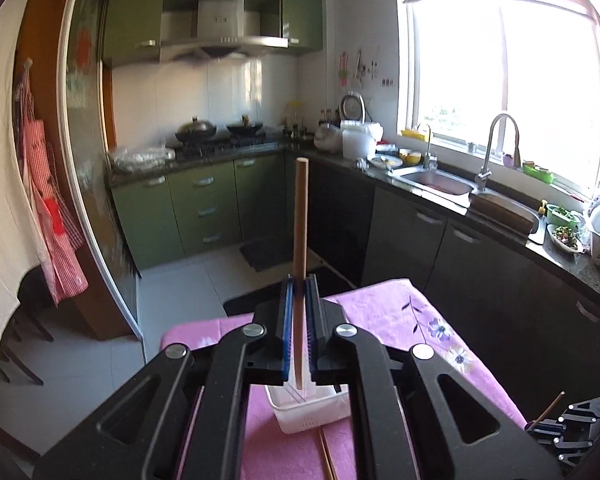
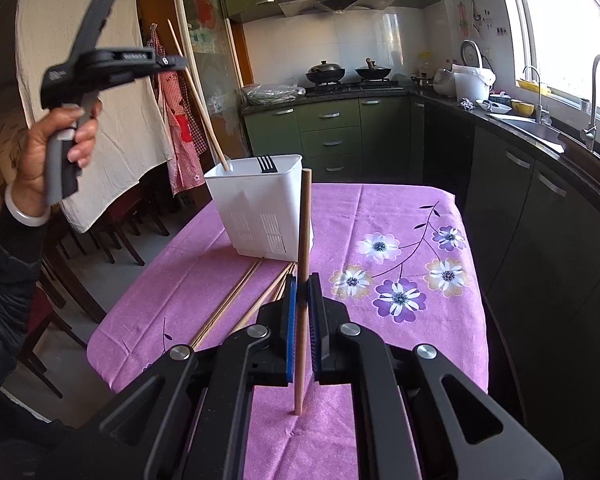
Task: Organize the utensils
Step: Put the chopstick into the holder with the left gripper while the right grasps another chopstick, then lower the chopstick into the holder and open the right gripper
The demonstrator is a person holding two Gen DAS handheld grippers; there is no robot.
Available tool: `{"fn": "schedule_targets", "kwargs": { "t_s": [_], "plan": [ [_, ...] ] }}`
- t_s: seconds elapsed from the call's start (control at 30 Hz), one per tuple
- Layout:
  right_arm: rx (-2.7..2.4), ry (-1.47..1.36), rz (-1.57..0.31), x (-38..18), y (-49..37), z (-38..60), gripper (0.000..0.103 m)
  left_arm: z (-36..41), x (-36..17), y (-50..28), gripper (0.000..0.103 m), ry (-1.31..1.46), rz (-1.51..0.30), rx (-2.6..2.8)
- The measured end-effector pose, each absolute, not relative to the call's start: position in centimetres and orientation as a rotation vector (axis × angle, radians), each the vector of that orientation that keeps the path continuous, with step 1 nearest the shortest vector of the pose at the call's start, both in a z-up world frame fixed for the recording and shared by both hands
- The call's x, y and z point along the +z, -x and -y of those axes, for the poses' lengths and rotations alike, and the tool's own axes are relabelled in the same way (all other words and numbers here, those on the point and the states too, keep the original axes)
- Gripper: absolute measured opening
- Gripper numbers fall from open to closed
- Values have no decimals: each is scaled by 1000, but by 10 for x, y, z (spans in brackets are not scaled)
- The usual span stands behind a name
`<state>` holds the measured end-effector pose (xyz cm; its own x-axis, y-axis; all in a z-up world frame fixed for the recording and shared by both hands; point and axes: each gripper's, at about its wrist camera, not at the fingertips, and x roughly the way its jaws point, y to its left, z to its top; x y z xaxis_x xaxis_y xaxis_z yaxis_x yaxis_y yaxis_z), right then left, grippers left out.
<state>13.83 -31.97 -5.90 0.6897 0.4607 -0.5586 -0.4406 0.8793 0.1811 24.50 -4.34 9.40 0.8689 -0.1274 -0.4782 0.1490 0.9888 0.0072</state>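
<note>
Purple tablecloth (image 2: 380, 216) runs clear to its far edge beyond white caddy (image 2: 260, 204). My left gripper (image 1: 299, 292) and right gripper (image 2: 305, 292) each clamp one chopstick (image 2: 303, 280).

No legible text. Range hood (image 1: 220, 36) carries a small dark mark on its front, too small to read. Left gripper (image 2: 112, 60) body shows pale lettering, blurred, unreadable.

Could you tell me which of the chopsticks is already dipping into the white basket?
The chopstick held by the left tongs: its lower end is inside the white basket. The right tongs hold theirs upright short of it; the others lie flat on the cloth.
</note>
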Motion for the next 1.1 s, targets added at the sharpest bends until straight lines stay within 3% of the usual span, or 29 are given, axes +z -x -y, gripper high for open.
{"fn": "schedule_targets", "kwargs": {
  "t_s": [0.27, 0.4, 0.57, 0.67, 0.8, 0.97, 1.1],
  "plan": [
    [538, -27, -602, -38, -144, 311, 7, 40, 40, -270, 8, -50, -622, -132],
    [558, -6, -555, -14, -150, 300, 7, 38, 28, -263, 21, -67, -626, -137],
    [608, -43, -472, 35, -176, 285, 7, 30, 37, -226, 23, -43, -576, -147],
    [642, -106, -404, 70, -198, 278, 7, 25, 41, -199, 37, -49, -548, -151],
    [601, -165, -321, 103, -234, 265, 7, 26, 40, -166, 38, -100, -525, -151],
    [510, -152, -364, 98, -288, 237, 7, 22, 31, -143, 38, -131, -544, -158],
    [491, -114, -485, 60, -320, 213, 7, 18, 21, -141, 38, -124, -587, -163]
  ]
}}
